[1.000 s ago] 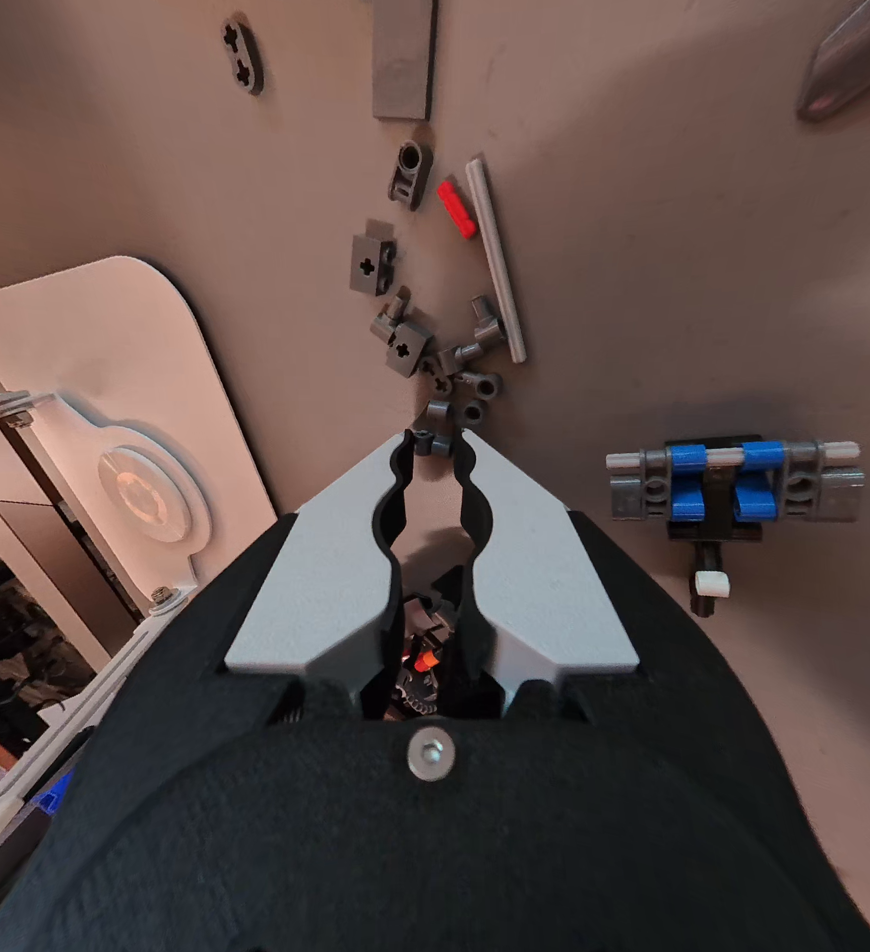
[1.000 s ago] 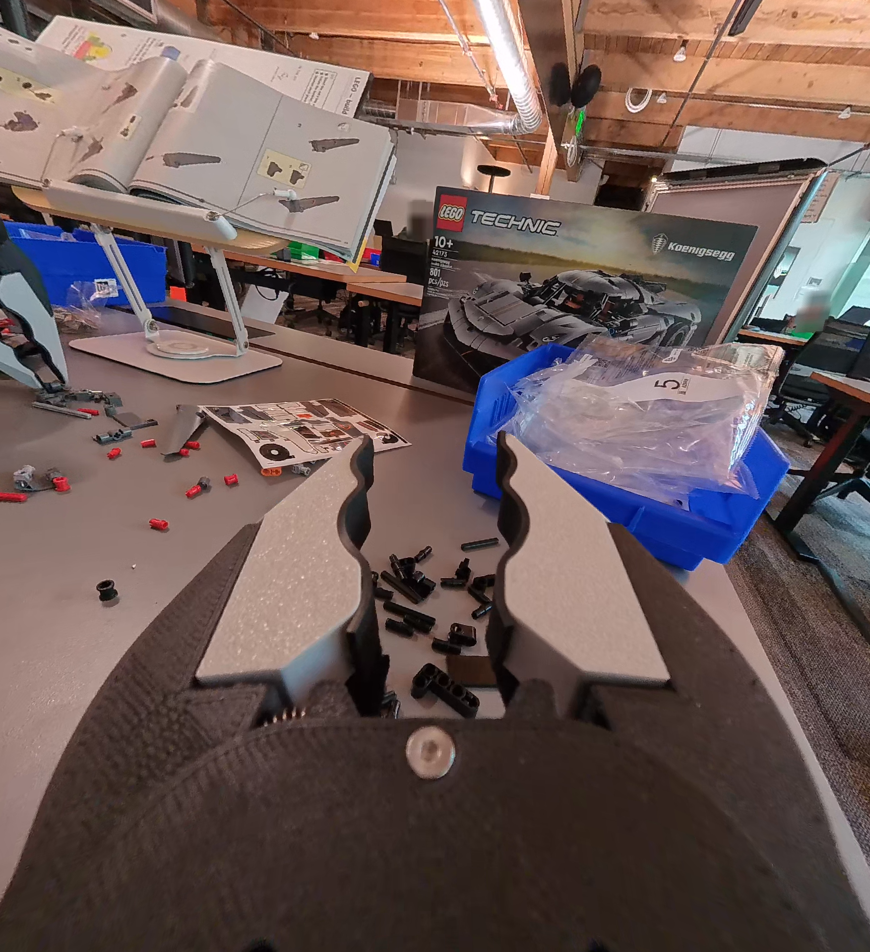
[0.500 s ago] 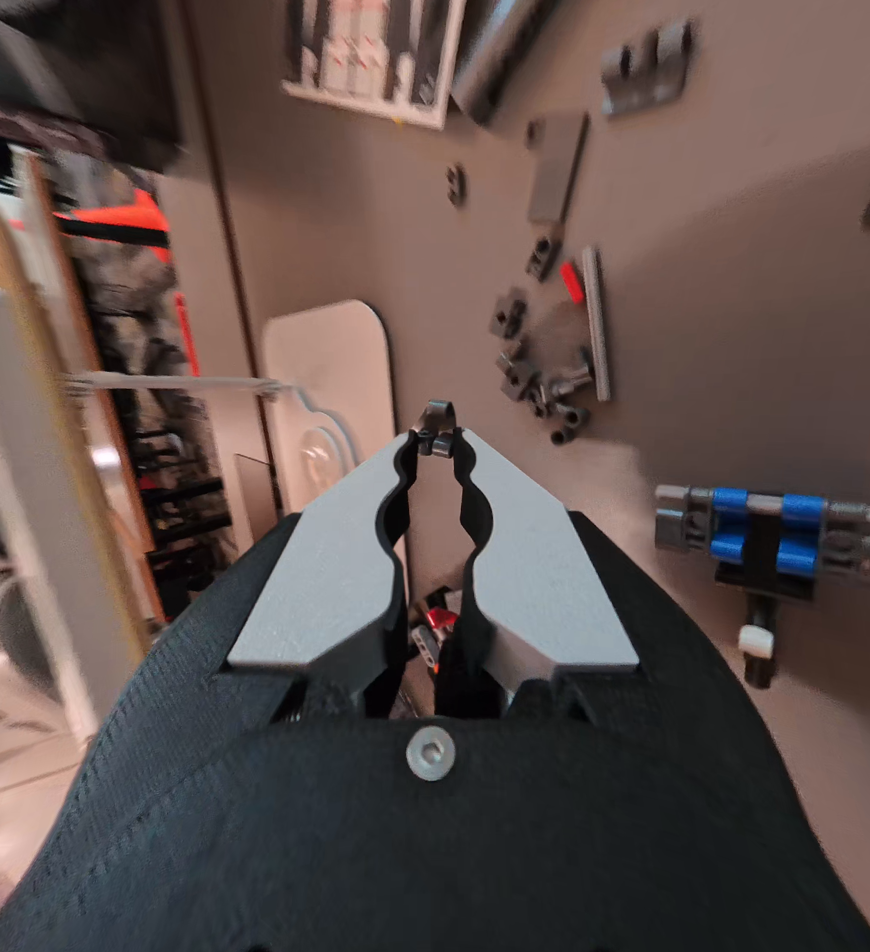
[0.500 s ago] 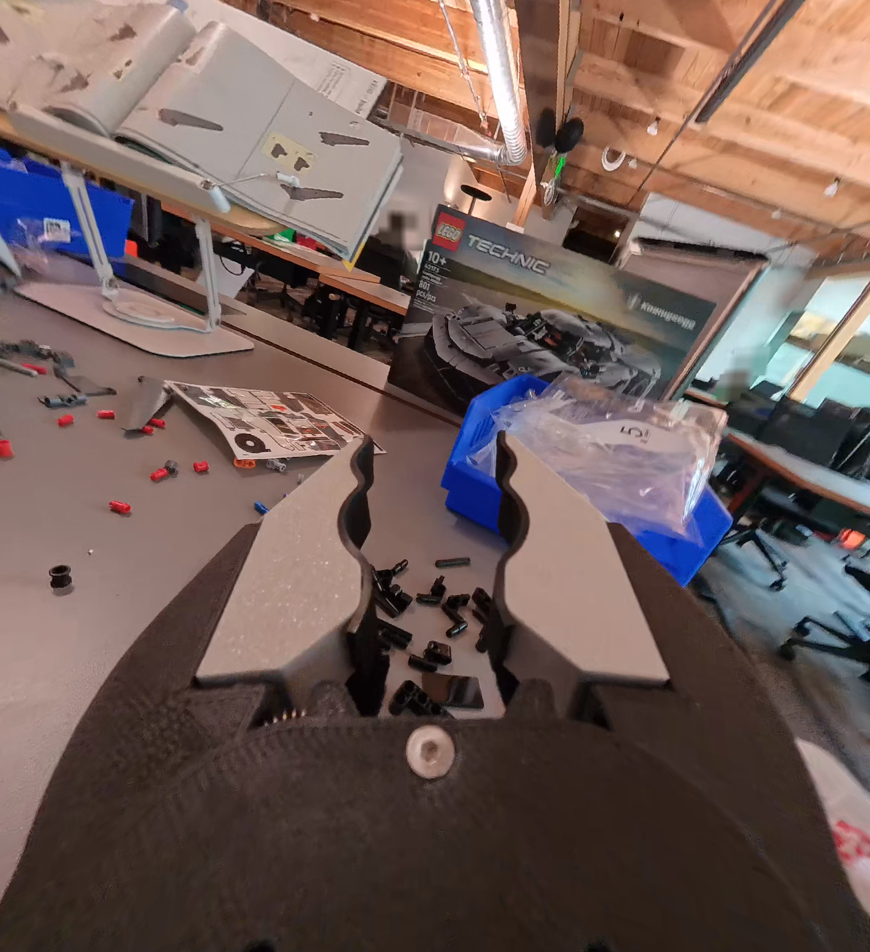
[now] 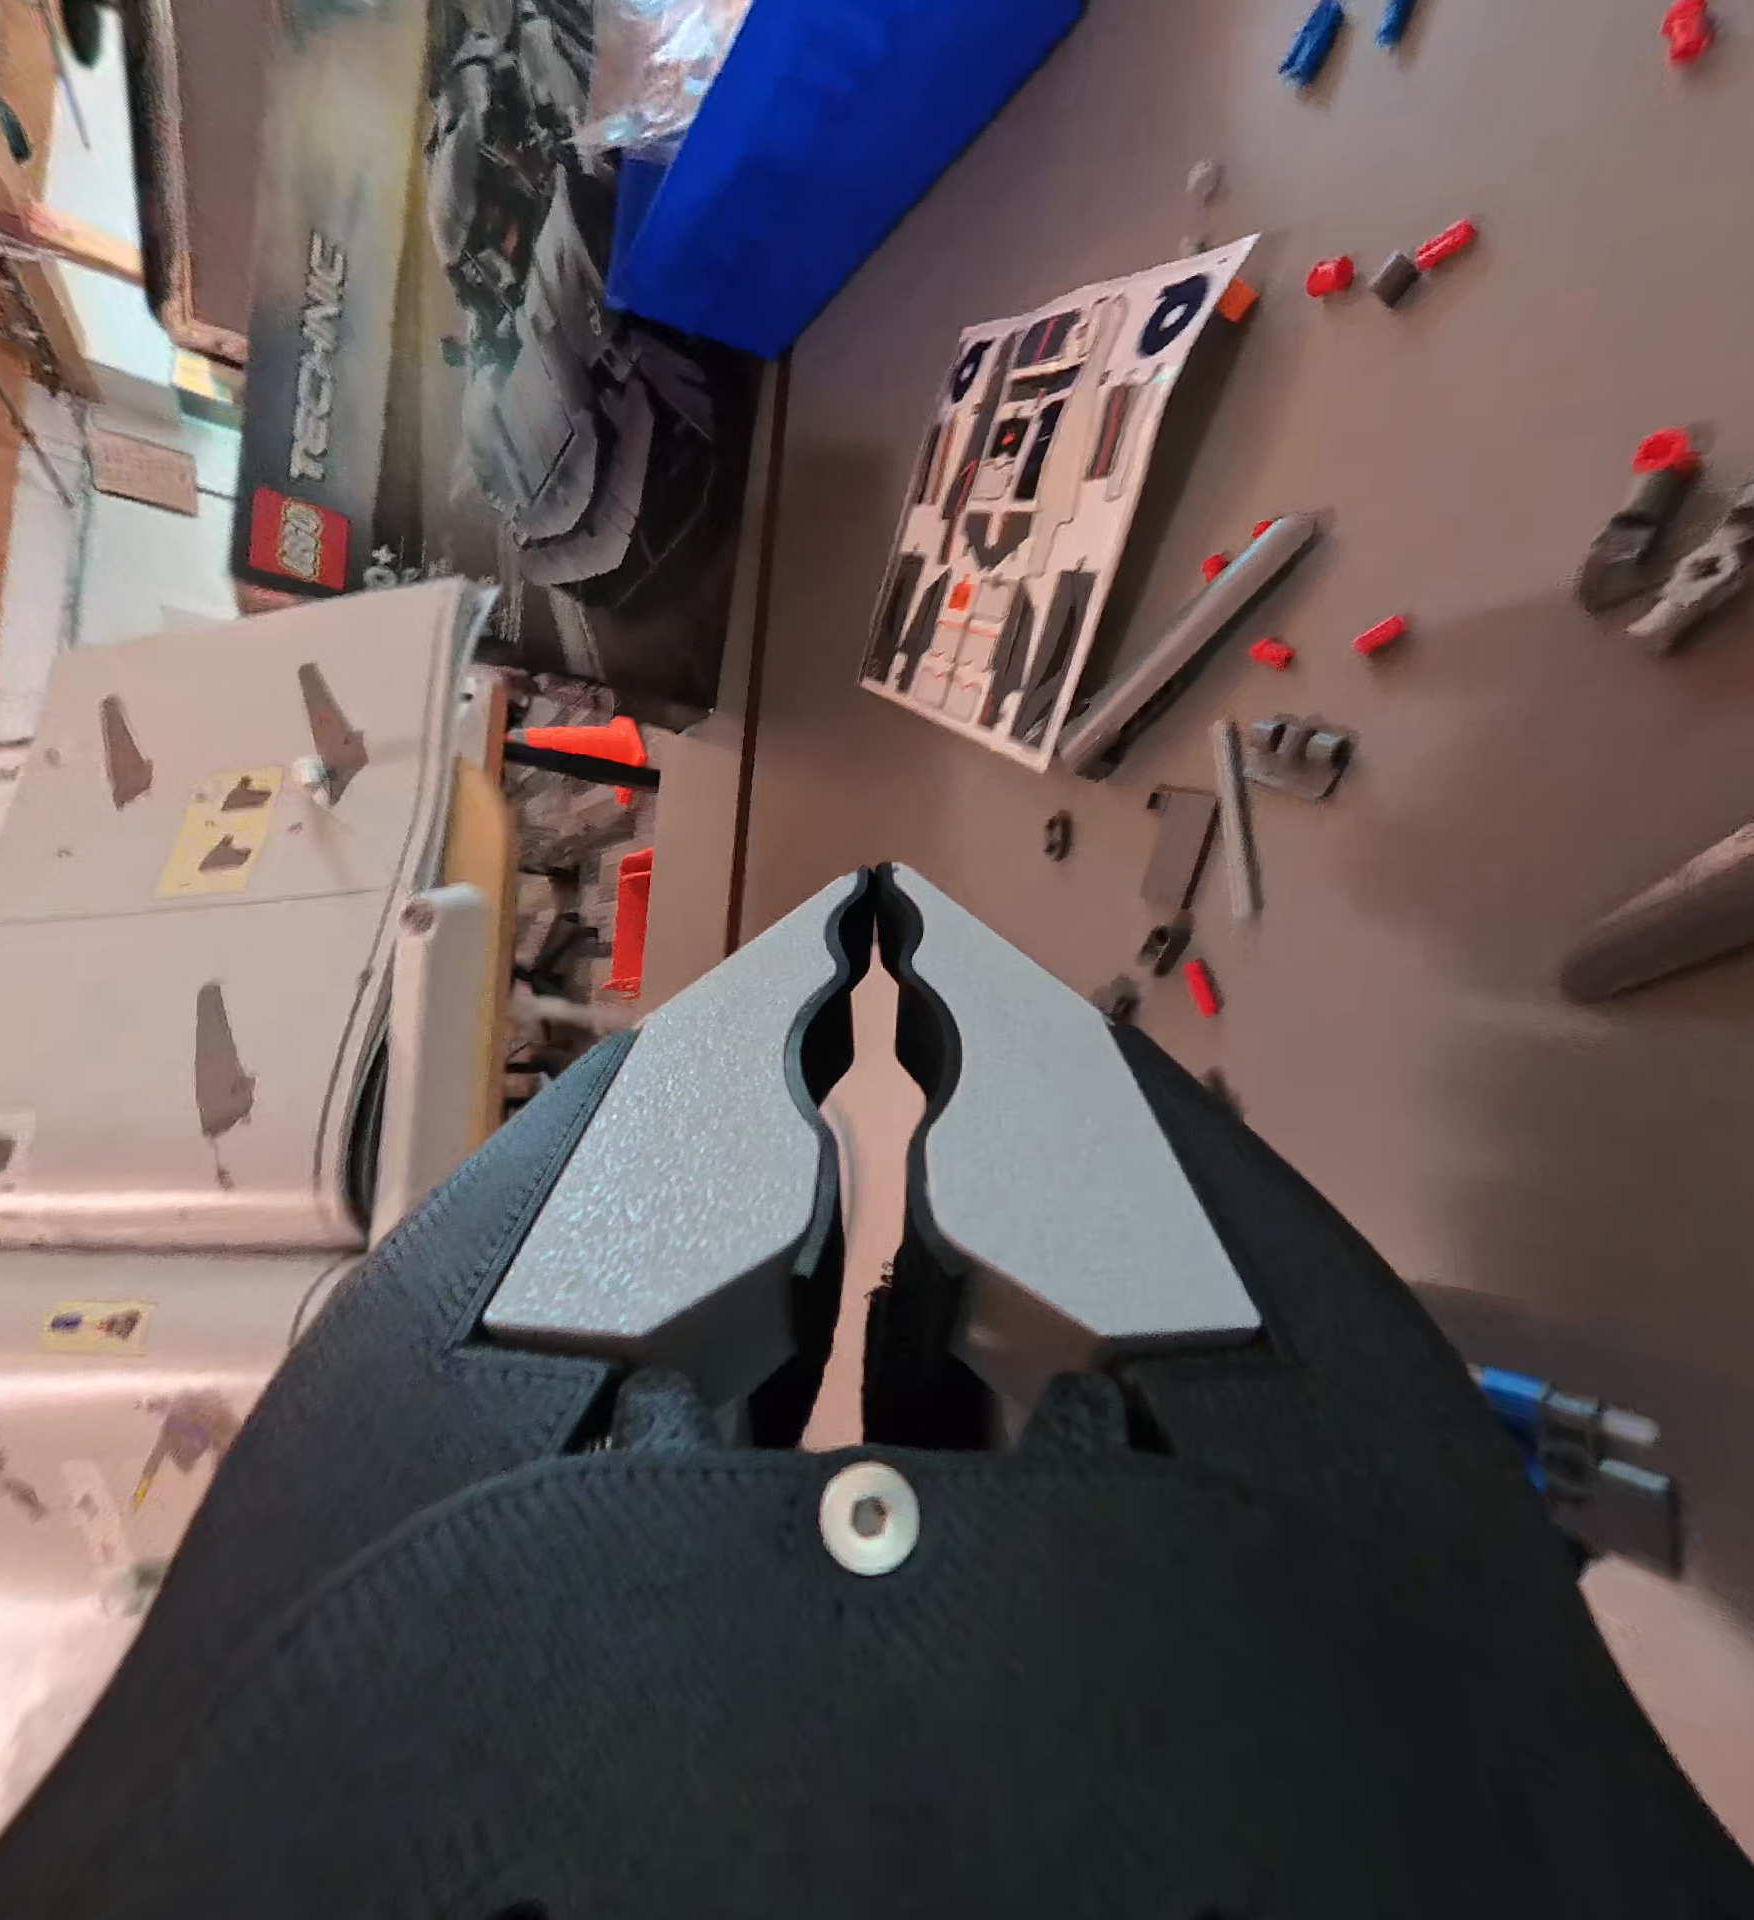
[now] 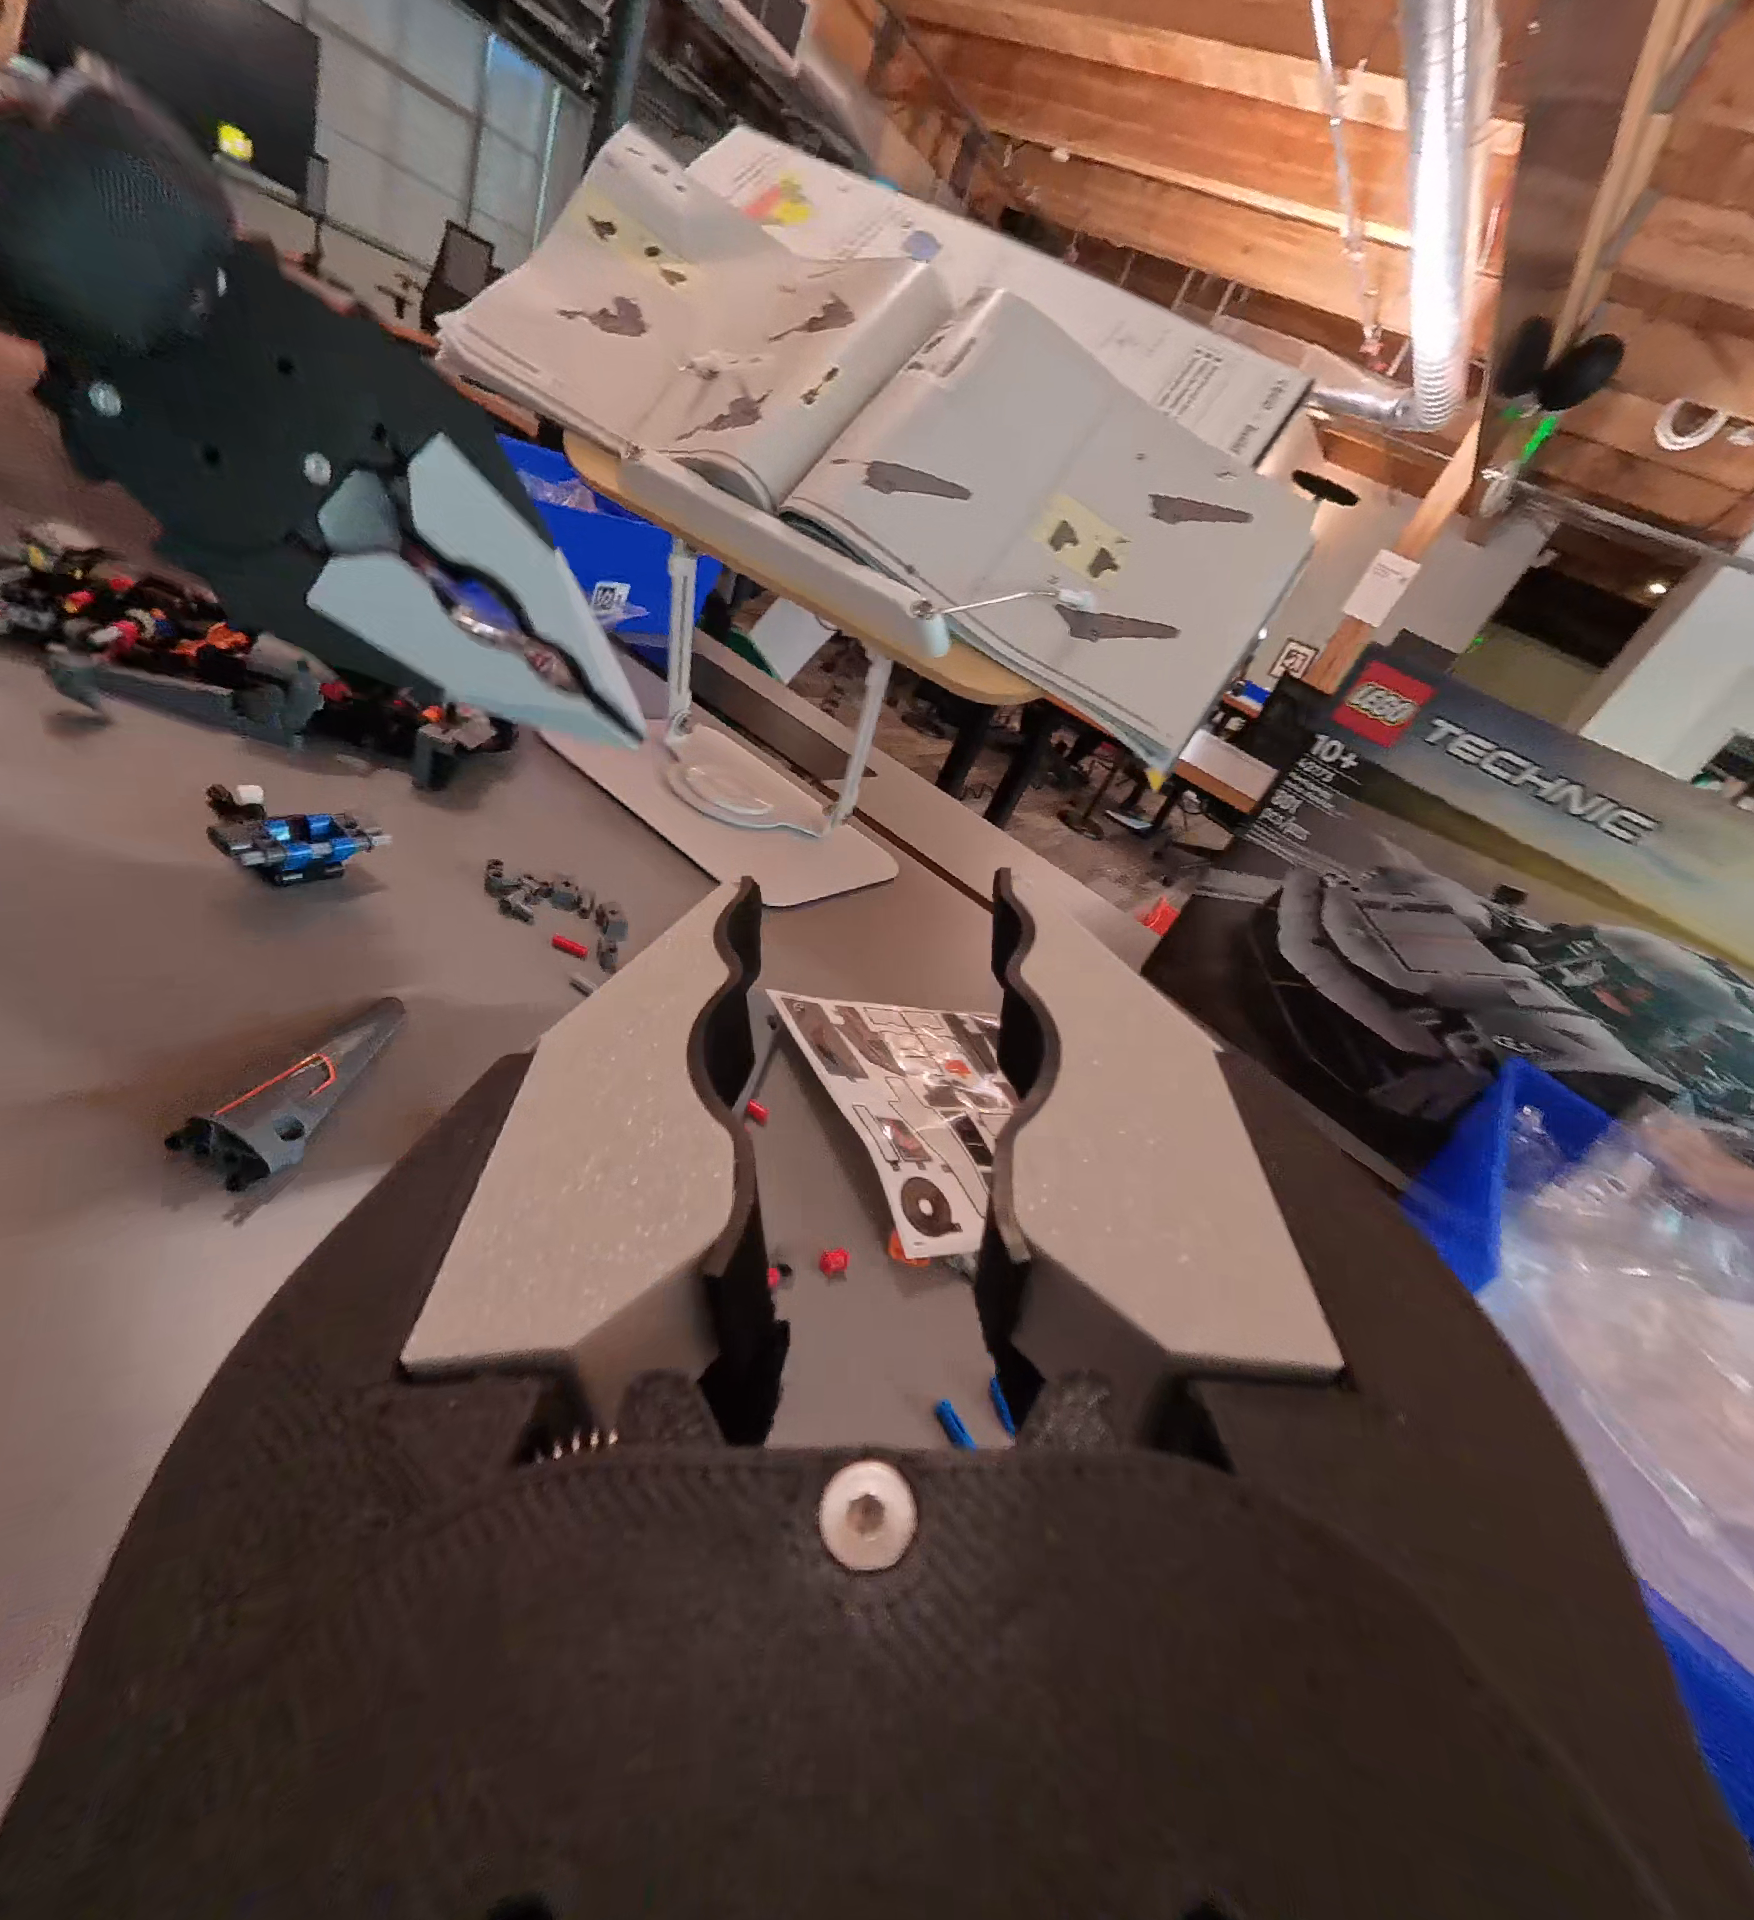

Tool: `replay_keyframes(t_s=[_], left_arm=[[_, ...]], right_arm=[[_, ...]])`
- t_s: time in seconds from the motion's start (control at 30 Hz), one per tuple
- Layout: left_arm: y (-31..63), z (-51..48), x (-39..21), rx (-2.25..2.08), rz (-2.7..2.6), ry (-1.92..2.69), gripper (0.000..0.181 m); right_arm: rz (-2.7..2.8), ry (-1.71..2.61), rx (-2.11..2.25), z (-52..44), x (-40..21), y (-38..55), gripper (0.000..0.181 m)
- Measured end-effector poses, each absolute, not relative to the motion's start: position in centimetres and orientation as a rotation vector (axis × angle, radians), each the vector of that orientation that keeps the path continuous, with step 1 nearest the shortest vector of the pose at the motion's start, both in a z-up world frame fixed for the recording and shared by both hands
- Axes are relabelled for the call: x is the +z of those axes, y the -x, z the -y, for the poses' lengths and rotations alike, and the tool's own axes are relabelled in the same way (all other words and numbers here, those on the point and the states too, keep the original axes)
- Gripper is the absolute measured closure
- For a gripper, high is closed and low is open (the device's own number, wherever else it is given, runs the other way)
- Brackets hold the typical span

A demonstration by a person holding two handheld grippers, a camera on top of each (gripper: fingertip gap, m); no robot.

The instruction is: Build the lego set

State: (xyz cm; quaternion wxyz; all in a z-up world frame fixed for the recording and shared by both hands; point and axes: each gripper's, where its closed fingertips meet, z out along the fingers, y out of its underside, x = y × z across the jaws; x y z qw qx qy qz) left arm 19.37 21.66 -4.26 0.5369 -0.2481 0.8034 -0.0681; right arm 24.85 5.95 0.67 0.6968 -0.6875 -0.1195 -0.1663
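Left gripper [image 5: 875,883] is raised off the surface [image 5: 1475,1091] and rolled sideways, jaws pressed tip to tip with nothing visible between them; the right wrist view shows it up in the air near the manual [image 6: 883,416] on its stand [image 6: 748,790], tips also together. Right gripper [image 6: 871,904] has jaws wide apart and empty, above the sticker sheet [image 6: 914,1081] and a few red pins [image 6: 831,1260]. Lego parts lie spread over the grey surface: a blue-and-grey subassembly [image 6: 293,837] at left, a cluster of small grey connectors [image 6: 556,899] near it, a dark pointed panel [image 6: 291,1086] closer in, and a larger partly built chassis [image 6: 125,634] at far left under the left gripper. The set box [image 6: 1538,914] stands at right behind a blue bin [image 6: 1517,1164] holding clear bags [image 6: 1683,1299]. In the left wrist view, motion-blurred, sticker sheet, red pins and grey panels show on the surface to the right of the jaws.
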Motion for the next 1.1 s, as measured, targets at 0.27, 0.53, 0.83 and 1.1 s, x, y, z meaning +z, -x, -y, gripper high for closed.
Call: replay_keyframes(t_s=[0.27, 0.53, 0.83, 1.1], left_arm=[[-11.7, -28.4, -2.1, -0.070, -1.991, 0.781, 0.175], [1.5, -27.2, -4.0, -0.019, -2.195, 1.058, 0.162], [10.7, -23.9, -12.5, -0.048, -2.317, 1.446, 0.135], [10.3, -24.9, -15.2, -0.047, -2.309, 1.536, 0.145]], right_arm=[[0.316, 1.600, -0.375, -7.6, -2.5, -24.9, 0.137], [0.309, 1.587, -0.324, -7.1, -2.5, -24.8, 0.137], [0.340, 1.589, -0.312, -7.4, -2.6, -23.6, 0.137], [0.336, 1.592, -0.307, -7.4, -2.8, -23.6, 0.137]])
